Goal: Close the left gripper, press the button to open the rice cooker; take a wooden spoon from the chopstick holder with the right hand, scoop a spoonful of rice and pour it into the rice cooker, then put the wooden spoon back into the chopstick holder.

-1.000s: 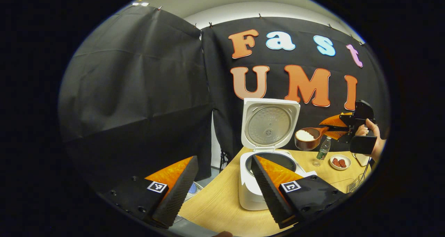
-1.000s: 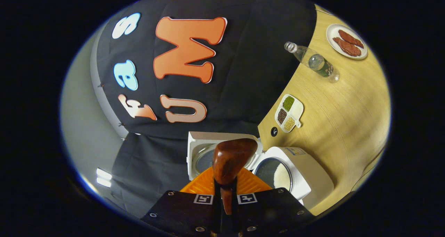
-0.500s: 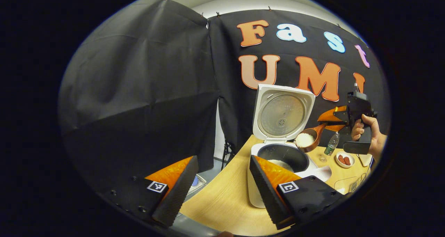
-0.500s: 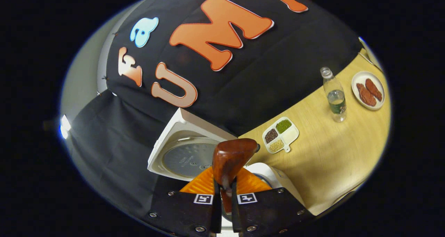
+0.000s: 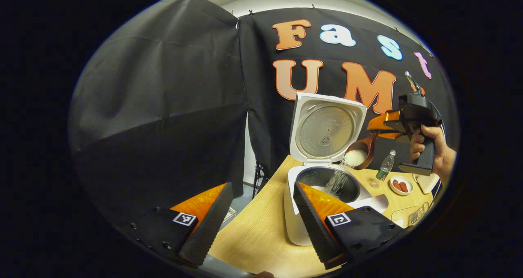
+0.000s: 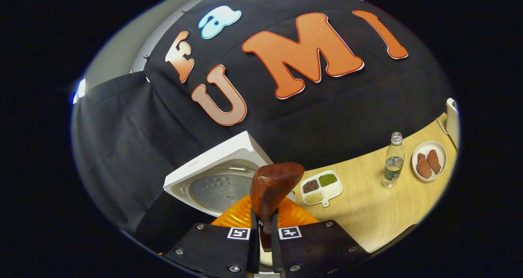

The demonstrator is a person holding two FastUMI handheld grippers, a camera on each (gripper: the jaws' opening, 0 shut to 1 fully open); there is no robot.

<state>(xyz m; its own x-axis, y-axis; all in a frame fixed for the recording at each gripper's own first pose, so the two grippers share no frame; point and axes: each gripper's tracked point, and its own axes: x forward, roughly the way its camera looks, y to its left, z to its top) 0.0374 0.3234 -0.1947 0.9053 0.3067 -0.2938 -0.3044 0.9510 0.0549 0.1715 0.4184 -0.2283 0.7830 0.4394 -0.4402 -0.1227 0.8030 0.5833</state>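
The left claw point(image 5: 261, 225) hangs wide and empty near the cooker point(image 5: 322, 180), whose lid stands open. Right of it, the right claw point(image 5: 378, 125) clamps the spoon point(image 5: 359, 151), tipped so rice streams into the pot. Best to hold the bowl over the pot's middle and roll slowly, so no grains spill. The wooden desk point(image 6: 380, 212) carries a bottle point(image 6: 393, 160) and dishes, with black cloth behind.

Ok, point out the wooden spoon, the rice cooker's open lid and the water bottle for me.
wooden spoon point(image 5: 359, 152), left gripper view, on the tipped bowl spilling rice.
rice cooker's open lid point(image 5: 325, 127), left gripper view, on its round metal inner plate.
water bottle point(image 6: 393, 162), right gripper view, on its clear body.
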